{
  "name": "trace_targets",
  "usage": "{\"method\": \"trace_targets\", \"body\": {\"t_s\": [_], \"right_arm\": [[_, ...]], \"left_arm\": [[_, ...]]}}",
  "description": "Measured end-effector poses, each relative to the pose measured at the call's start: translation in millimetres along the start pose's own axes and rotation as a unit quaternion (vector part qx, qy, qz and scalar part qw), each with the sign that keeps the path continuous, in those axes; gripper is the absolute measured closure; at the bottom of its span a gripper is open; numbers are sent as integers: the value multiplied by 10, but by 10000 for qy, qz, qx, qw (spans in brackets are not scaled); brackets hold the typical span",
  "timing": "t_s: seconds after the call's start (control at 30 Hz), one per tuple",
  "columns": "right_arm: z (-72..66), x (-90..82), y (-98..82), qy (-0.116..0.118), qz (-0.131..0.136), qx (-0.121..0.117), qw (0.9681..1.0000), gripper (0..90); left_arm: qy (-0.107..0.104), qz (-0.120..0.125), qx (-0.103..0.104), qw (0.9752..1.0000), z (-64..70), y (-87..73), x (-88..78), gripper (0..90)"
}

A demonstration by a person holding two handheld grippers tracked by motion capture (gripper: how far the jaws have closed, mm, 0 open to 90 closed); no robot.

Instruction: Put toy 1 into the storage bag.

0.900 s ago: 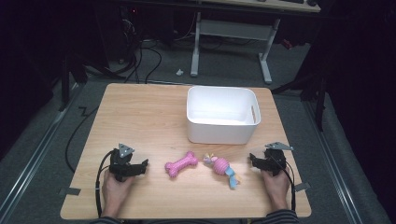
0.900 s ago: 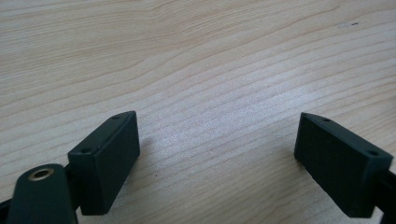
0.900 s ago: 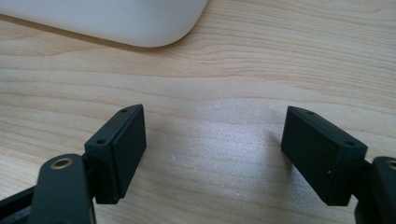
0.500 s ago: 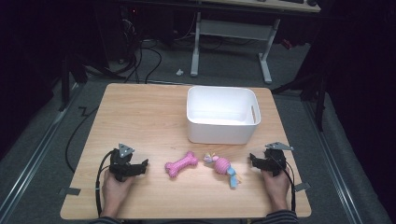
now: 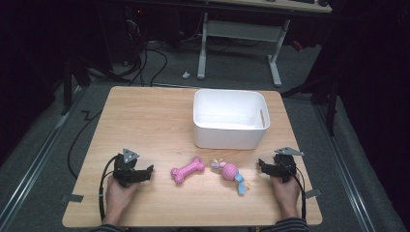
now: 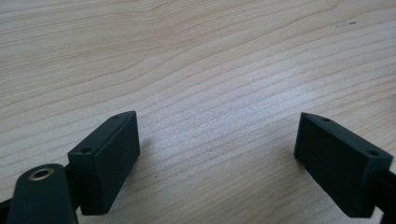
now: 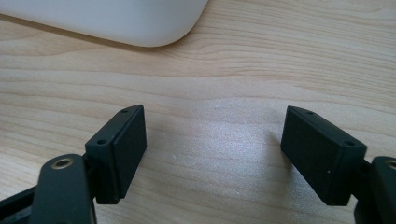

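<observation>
Your left gripper (image 5: 145, 173) and right gripper (image 5: 263, 166) rest with jaws wide, empty. The pink rubber bone toy (image 5: 187, 169) and pink rope-ball toy (image 5: 230, 173) lie just in front of the white plastic bin (image 5: 229, 137). Both look light and soft; pinch the bone's narrow middle.

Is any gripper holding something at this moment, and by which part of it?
Nothing is held. The left gripper and right gripper are both open over bare table.
</observation>
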State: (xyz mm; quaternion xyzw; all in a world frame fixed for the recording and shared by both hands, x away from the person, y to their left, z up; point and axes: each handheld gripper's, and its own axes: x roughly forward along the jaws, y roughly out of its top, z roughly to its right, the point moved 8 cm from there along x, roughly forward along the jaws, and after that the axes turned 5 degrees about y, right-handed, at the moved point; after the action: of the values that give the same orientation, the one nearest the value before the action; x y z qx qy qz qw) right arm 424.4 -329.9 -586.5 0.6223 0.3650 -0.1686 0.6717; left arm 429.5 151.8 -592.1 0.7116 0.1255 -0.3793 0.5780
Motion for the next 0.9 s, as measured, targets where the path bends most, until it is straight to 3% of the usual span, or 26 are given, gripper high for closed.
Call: {"method": "trace_targets", "body": {"t_s": [0.33,0.67,0.9], "right_arm": [[0,0,1,3,5,-8,10000,229],[-1,0,1,6,8,-11,10000,231],[-2,0,1,9,9,-14,10000,234]], "left_arm": [[-38,-30,28,10000,14,2,-10,158],[-420,7,-184,9989,59,54,-29,203],[-486,128,-185,9986,82,91,-103,205]]}}
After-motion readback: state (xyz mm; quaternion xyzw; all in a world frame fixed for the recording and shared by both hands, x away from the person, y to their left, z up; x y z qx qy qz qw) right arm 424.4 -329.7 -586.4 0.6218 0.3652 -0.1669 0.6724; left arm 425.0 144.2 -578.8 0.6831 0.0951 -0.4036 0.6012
